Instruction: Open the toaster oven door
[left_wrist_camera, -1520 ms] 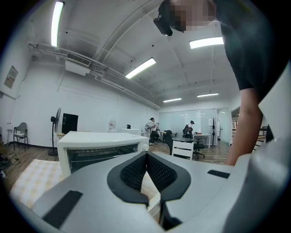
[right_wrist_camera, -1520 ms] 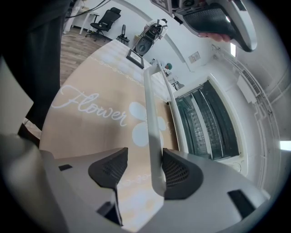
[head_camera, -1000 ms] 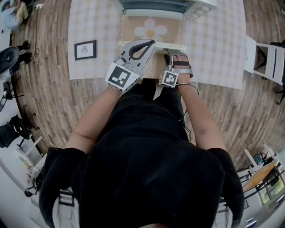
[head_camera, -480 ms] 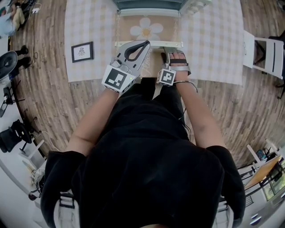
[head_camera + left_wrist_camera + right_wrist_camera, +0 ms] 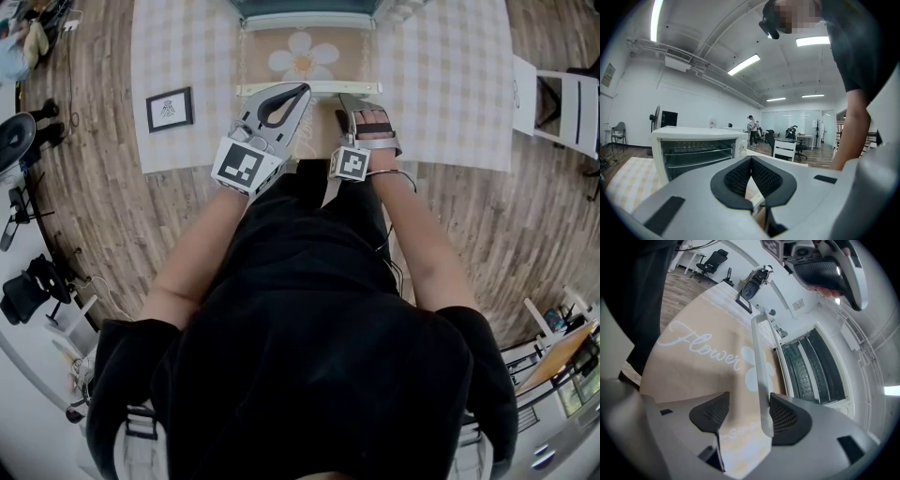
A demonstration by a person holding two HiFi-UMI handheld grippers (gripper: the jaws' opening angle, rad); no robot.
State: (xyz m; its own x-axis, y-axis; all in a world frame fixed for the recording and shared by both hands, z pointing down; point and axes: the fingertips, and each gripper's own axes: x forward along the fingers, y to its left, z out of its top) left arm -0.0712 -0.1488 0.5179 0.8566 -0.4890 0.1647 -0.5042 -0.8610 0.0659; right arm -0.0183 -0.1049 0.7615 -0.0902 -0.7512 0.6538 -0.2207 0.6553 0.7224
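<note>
The white toaster oven stands at the table's far edge, and its glass door hangs down open, about level, with a flower mat showing through it. The door's pale handle bar runs along its near edge. My right gripper is open and straddles that handle; the bar lies against one pad while the other pad stands well apart. My left gripper is shut on nothing, its tips meeting just above the handle's left part. The oven's racks are exposed.
A checked tablecloth covers the table. A small framed picture lies at its left. A white chair stands to the right on the wooden floor. Office chairs and a person are far behind the oven.
The whole scene has drifted slightly up in the head view. Both grippers keep their places at the door handle, and the door has not moved.
</note>
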